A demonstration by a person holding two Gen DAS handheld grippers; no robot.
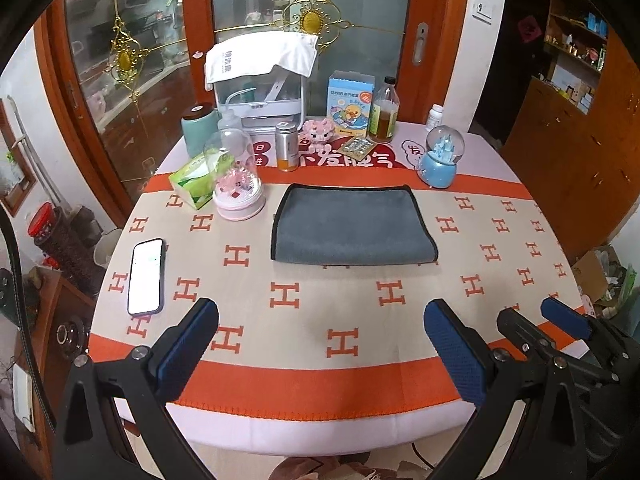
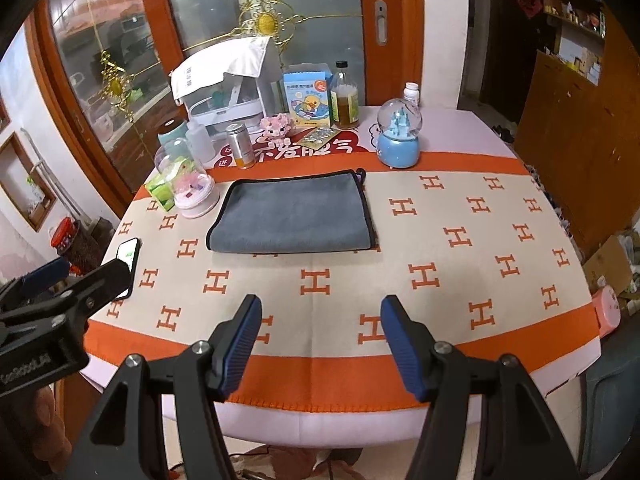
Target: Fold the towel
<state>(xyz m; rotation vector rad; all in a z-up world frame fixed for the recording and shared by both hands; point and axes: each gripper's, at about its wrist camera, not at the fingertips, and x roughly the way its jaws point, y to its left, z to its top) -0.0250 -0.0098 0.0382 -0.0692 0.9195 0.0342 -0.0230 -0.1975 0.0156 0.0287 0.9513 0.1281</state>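
On a tabletop (image 1: 360, 312) covered by a cream and orange cloth patterned with H shapes, a grey towel (image 1: 352, 226) is seen lying folded in a flat rectangle, its edges bound in black and its folded side turned toward the cameras. A small dark loop is visible at its far right corner in the right wrist view (image 2: 294, 214). The towel is placed near the middle of the tabletop, well apart from both pairs of tongs. The left tongs (image 1: 320, 344) are held released over the near edge, with blue-padded fingers spread wide and nothing between them. The right tongs (image 2: 320, 340) are likewise held released and empty, just beside the left pair. A phone (image 1: 146, 276) is laid to the left of the towel. A pink domed ornament (image 1: 238, 184) is set just beside the towel's far left corner, and a blue snow globe (image 1: 440, 156) is set beyond its far right corner.
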